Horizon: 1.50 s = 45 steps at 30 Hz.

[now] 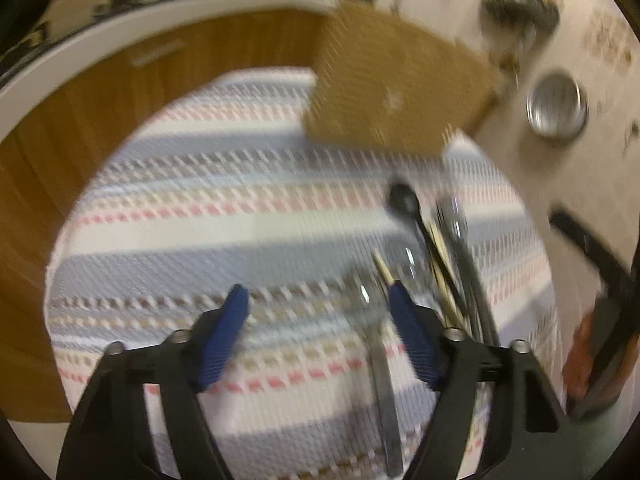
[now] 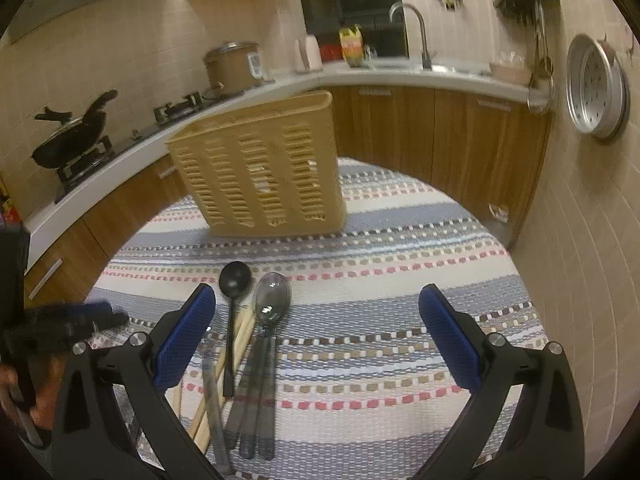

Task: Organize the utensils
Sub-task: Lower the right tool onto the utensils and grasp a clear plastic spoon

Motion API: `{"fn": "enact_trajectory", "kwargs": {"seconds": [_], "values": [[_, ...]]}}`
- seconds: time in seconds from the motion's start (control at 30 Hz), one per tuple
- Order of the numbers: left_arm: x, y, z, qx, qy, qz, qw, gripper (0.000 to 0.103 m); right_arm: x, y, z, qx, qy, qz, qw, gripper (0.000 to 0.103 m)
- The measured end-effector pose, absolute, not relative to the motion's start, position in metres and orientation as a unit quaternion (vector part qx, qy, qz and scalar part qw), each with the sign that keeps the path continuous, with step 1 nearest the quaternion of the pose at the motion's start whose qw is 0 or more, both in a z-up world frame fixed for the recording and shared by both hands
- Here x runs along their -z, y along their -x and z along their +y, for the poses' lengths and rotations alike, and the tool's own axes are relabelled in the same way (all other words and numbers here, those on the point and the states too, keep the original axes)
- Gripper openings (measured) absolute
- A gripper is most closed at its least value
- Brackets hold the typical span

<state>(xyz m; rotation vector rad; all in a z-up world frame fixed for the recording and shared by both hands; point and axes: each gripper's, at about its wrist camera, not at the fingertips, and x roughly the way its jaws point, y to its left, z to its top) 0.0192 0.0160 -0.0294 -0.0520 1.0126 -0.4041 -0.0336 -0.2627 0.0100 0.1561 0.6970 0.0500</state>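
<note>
On a tabletop under a striped woven cloth [image 2: 400,240], a cluster of utensils lies near the right claw [image 2: 316,336], just right of its left finger: a black ladle [image 2: 234,280], smoky translucent spoons [image 2: 272,296] and wooden chopsticks [image 2: 240,344]. The right claw stands wide open and empty. The left claw [image 1: 316,328], also wide open and empty, hovers with the utensils at its right finger. A tan slotted utensil holder [image 2: 264,168] stands upright at the far side.

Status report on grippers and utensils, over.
Left gripper and right gripper open, empty. Utensils piled on mat, none in slatted holder. Nothing blocking.
</note>
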Motion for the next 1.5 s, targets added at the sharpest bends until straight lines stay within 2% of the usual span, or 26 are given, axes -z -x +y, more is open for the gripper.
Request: {"fn": "enact_trajectory", "kwargs": {"seconds": [0.03, 0.1, 0.13, 0.2, 0.27, 0.43, 0.5, 0.57, 0.67, 0.83, 1.0, 1.13, 1.33, 1.5], "values": [[0.035, -0.018, 0.009, 0.202, 0.023, 0.498, 0.843, 0.061, -0.009, 0.027, -0.26, -0.036, -0.073, 0.356, 0.931, 0.092], [0.044, -0.018, -0.004, 0.214, 0.018, 0.517, 0.829, 0.056, -0.002, 0.012, -0.252, -0.05, -0.057, 0.4, 0.913, 0.07], [0.047, -0.018, -0.01, 0.21, 0.008, 0.521, 0.827, 0.055, 0.003, 0.003, -0.248, -0.054, -0.05, 0.427, 0.901, 0.065], [0.05, -0.017, -0.024, 0.191, -0.03, 0.517, 0.834, 0.048, 0.013, -0.008, -0.242, -0.058, -0.045, 0.459, 0.885, 0.044], [0.052, -0.015, -0.034, 0.18, -0.053, 0.517, 0.835, 0.046, 0.02, -0.013, -0.238, -0.073, -0.046, 0.483, 0.871, 0.037], [0.059, -0.011, -0.051, 0.151, -0.104, 0.505, 0.844, 0.036, 0.032, -0.021, -0.217, -0.095, -0.025, 0.516, 0.851, 0.034], [0.059, -0.01, -0.053, 0.141, -0.113, 0.499, 0.847, 0.028, 0.038, -0.025, -0.207, -0.098, -0.013, 0.527, 0.844, 0.028], [0.059, -0.009, -0.053, 0.14, -0.11, 0.497, 0.849, 0.027, 0.041, -0.025, -0.198, -0.099, 0.001, 0.534, 0.84, 0.024], [0.055, -0.011, -0.048, 0.144, -0.105, 0.492, 0.852, 0.026, 0.043, -0.025, -0.189, -0.107, 0.006, 0.54, 0.835, 0.018], [0.052, -0.01, -0.039, 0.149, -0.091, 0.485, 0.857, 0.025, 0.048, -0.034, -0.178, -0.09, 0.021, 0.552, 0.829, 0.017], [0.05, -0.009, -0.033, 0.155, -0.078, 0.484, 0.858, 0.025, 0.052, -0.042, -0.167, -0.077, 0.04, 0.556, 0.827, 0.012], [0.048, -0.008, -0.027, 0.162, -0.07, 0.475, 0.862, 0.025, 0.047, -0.038, -0.173, -0.079, 0.022, 0.548, 0.833, 0.011], [0.04, -0.012, -0.001, 0.21, -0.002, 0.474, 0.855, 0.025, 0.023, -0.022, -0.207, -0.074, -0.015, 0.531, 0.844, 0.011], [0.036, -0.01, 0.013, 0.218, 0.02, 0.473, 0.854, 0.025, 0.028, -0.015, -0.236, -0.054, -0.031, 0.54, 0.839, 0.011]]}}
